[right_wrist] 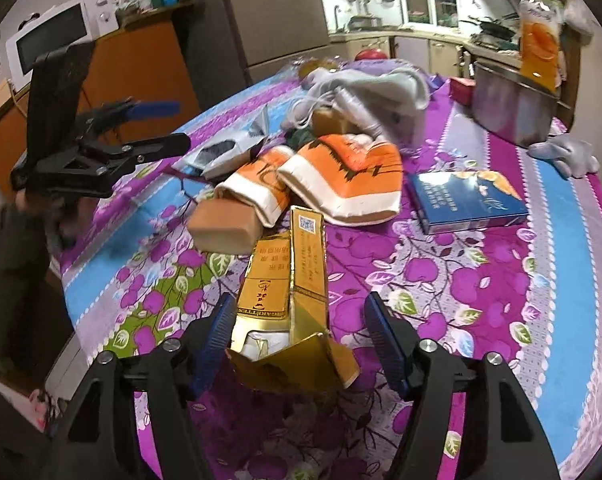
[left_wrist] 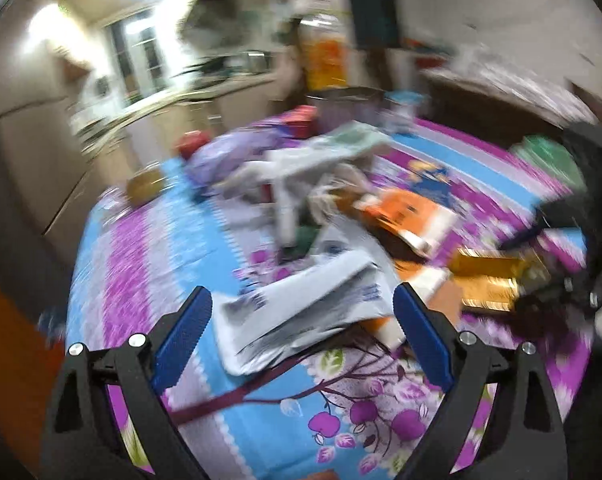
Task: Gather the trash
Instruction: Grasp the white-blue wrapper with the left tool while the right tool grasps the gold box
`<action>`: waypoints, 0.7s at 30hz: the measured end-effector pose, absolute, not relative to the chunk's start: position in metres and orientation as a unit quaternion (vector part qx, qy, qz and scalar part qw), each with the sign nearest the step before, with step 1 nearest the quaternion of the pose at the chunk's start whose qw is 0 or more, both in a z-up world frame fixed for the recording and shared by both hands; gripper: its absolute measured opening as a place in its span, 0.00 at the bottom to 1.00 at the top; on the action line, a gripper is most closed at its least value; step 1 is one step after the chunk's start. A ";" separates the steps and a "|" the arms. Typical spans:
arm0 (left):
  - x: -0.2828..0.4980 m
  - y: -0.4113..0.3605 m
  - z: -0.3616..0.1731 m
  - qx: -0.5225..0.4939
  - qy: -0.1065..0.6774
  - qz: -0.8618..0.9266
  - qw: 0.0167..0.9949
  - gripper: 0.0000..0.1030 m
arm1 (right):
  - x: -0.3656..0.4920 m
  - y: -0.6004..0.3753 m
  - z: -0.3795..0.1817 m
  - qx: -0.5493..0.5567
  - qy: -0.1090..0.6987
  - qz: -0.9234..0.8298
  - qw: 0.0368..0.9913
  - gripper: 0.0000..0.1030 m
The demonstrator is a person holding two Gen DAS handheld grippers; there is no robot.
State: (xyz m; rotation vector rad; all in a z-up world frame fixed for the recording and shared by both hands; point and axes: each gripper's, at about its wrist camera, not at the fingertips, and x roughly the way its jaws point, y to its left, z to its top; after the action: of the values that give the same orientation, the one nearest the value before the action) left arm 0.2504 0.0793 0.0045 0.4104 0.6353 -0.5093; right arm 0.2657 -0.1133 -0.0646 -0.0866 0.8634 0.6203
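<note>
A heap of trash lies on a table with a purple and blue floral cloth point(right_wrist: 481, 304). In the right wrist view an opened gold cigarette carton point(right_wrist: 289, 280) lies lengthwise between the jaws of my right gripper point(right_wrist: 301, 300). Its left pad point(right_wrist: 221, 320) is at the carton's edge, while the right pad stands clear of it. In the blurred left wrist view my left gripper point(left_wrist: 301, 292) is open over a crumpled silver-white wrapper point(left_wrist: 301, 312), which lies between and just beyond the fingertips. The gold carton point(left_wrist: 489, 280) shows at the right there.
Orange and white bags point(right_wrist: 341, 168), a tan block point(right_wrist: 225, 224) and a blue box point(right_wrist: 469, 200) lie mid-table. A steel pot point(right_wrist: 513, 112) with an orange juice pouch point(right_wrist: 541, 40) stands far right. Grey fabric point(right_wrist: 381, 80) is heaped behind. A microwave point(right_wrist: 57, 36) sits at the left.
</note>
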 end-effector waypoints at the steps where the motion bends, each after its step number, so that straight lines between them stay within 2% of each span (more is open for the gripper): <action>1: 0.254 0.078 0.004 0.218 0.305 -0.247 0.893 0.86 | 0.266 -0.113 -0.064 -0.044 0.412 0.297 0.860 0.73; 8: 0.283 0.075 0.000 0.252 0.334 -0.326 0.848 0.86 | 0.270 -0.100 -0.068 -0.076 0.436 0.299 0.846 0.74; 18: 0.297 0.064 -0.035 0.308 0.386 -0.374 0.785 0.86 | 0.281 -0.097 -0.070 -0.090 0.454 0.301 0.834 0.74; 20: 0.297 0.063 -0.041 0.310 0.394 -0.369 0.783 0.82 | 0.282 -0.095 -0.070 -0.095 0.451 0.297 0.836 0.69; 21: 0.299 0.064 -0.042 0.303 0.398 -0.367 0.784 0.78 | 0.283 -0.095 -0.069 -0.094 0.450 0.295 0.837 0.62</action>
State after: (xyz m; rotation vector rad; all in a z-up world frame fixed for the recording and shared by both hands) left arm 0.2987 0.0641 -0.0415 0.6541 0.8583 -0.7916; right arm 0.2828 -0.0947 -0.0691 -0.1996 0.9523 0.6247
